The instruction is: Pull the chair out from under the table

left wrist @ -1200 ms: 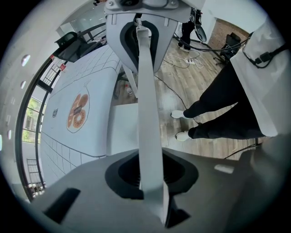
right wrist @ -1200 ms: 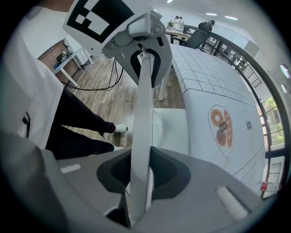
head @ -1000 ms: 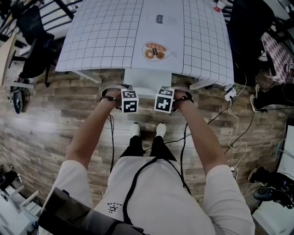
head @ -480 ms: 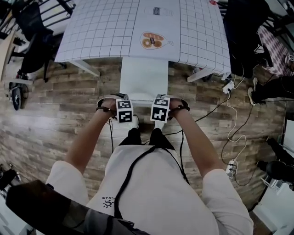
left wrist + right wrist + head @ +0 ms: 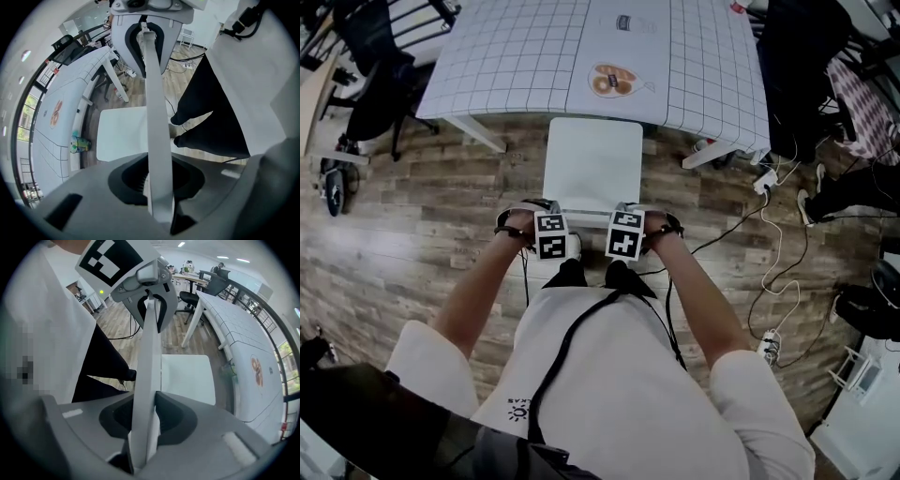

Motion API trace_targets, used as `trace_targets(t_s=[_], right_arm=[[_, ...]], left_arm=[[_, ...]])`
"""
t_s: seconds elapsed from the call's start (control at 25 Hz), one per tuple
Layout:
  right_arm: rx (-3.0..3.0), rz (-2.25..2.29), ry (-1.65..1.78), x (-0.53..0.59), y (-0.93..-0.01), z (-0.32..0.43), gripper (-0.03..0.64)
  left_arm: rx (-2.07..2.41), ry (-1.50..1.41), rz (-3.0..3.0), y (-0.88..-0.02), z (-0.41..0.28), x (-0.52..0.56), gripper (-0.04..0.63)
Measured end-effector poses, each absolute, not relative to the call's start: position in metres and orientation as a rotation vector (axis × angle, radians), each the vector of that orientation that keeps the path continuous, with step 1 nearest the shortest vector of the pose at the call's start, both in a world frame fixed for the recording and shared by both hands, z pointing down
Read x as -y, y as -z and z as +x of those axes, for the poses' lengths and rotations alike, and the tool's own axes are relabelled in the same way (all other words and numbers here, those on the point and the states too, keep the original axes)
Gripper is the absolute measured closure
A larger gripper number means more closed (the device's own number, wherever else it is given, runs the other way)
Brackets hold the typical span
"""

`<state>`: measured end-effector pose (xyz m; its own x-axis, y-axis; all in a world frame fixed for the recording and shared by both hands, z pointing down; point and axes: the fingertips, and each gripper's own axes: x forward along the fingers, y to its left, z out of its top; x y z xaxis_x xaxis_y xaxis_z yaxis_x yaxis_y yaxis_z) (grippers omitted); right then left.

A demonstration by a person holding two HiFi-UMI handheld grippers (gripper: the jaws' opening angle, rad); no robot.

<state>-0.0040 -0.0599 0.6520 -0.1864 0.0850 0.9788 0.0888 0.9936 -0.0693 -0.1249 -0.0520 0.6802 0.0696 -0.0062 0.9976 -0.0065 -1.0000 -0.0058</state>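
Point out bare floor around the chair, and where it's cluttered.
Bare wood floor lies left of the chair, up to the black office chair. Right of it, cables and a power strip crowd the floor. The table blocks the far side.

Left gripper point(image 5: 551, 234) and right gripper point(image 5: 625, 234) point down side by side, fingers point(image 5: 130, 179) clamped.
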Motion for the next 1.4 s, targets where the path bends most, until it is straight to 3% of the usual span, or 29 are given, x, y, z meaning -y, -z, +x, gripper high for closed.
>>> trace_targets(t_s=[0.24,0.8,0.92,1.12,1.4], right_arm=[[1.733,-0.127,0.033,0.059,-0.655,0.035,0.521],[1.887,-0.069,0.039,0.071,-0.656,0.047,0.529],[1.883,-0.077,0.041,0.065,-0.658,0.044,0.529],[1.884,-0.059,0.07,0.063,-0.657,0.044,0.53],[1.84,0.016,0.095,0.058,-0.662,0.038,0.531]], left_arm=[[0.047,-2.161,2.278,-0.681,-0.126,0.049,0.508],[0.106,-2.273,2.223,-0.692,-0.121,0.064,0.503],[0.131,-2.296,2.198,-0.694,-0.13,0.055,0.426],[0.196,-2.288,2.186,-0.691,-0.145,0.057,0.403],[0.115,-2.422,2.245,-0.696,-0.17,0.049,0.465]])
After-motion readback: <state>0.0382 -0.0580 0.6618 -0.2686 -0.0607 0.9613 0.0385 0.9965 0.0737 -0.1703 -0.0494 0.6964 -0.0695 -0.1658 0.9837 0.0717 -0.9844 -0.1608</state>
